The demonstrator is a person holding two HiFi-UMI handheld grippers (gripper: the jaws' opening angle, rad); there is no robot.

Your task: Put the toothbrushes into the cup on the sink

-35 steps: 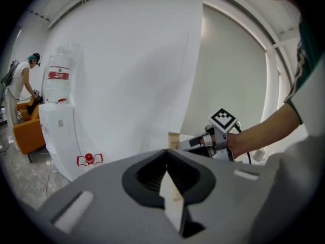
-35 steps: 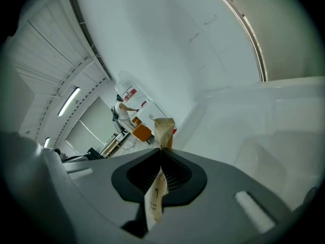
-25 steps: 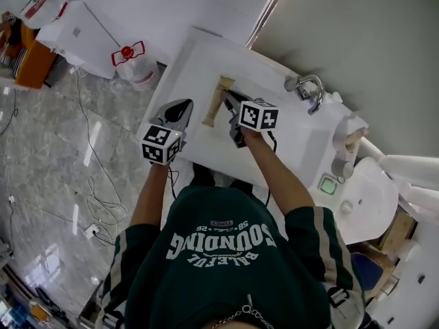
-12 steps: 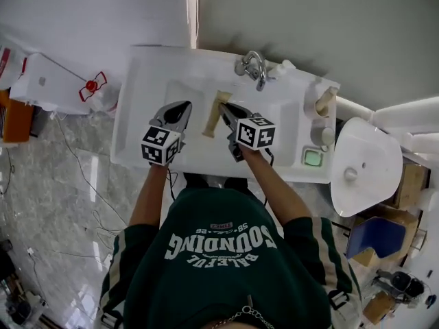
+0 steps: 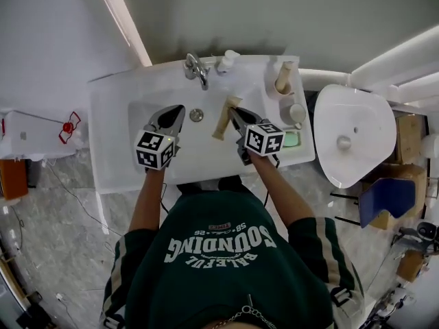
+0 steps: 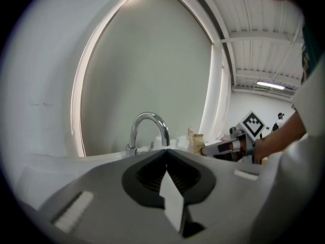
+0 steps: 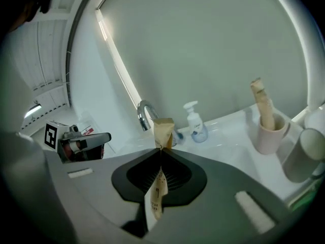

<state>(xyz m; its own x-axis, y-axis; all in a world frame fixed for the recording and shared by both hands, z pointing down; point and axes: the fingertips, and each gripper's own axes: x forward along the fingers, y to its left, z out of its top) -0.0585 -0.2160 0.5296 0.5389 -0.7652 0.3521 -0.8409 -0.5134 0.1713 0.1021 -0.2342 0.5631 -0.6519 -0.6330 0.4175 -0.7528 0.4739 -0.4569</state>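
Right gripper view looks along the right gripper point(image 7: 161, 149). Its jaws are squeezed tight on a tan paper-wrapped toothbrush point(image 7: 163, 130). A short bit of the wrapper pokes up past the tips, and the long bit hangs down below them. The left gripper point(image 6: 166, 149) has its jaws pressed together too, and nothing pokes out past its tips. It hangs over the bowl of the white sink point(image 5: 110, 136), near the right one.

The held toothbrush is up in the air over the sink bowl. It is not in a cup yet.

Farther back, on the right-hand ledge of the sink, stands a pale round cup point(image 7: 264, 136). Another tan wrapped toothbrush point(image 7: 260, 98) stands inside it. A grey cup point(image 7: 304, 154) is just beside it. At the very back are a clear soap bottle with a white pump point(image 7: 194, 123) and a shiny curved metal tap point(image 7: 146, 112).

I think the toothbrush is very light. It probably has a stiff stick inside, but the paper is thin and smooth, so it could slip or crumple. Holding it near one end looks good, because the long free end can go into the cup first. The cup looks light too, and a bump might tip it over. So the brush should go in gently from above.
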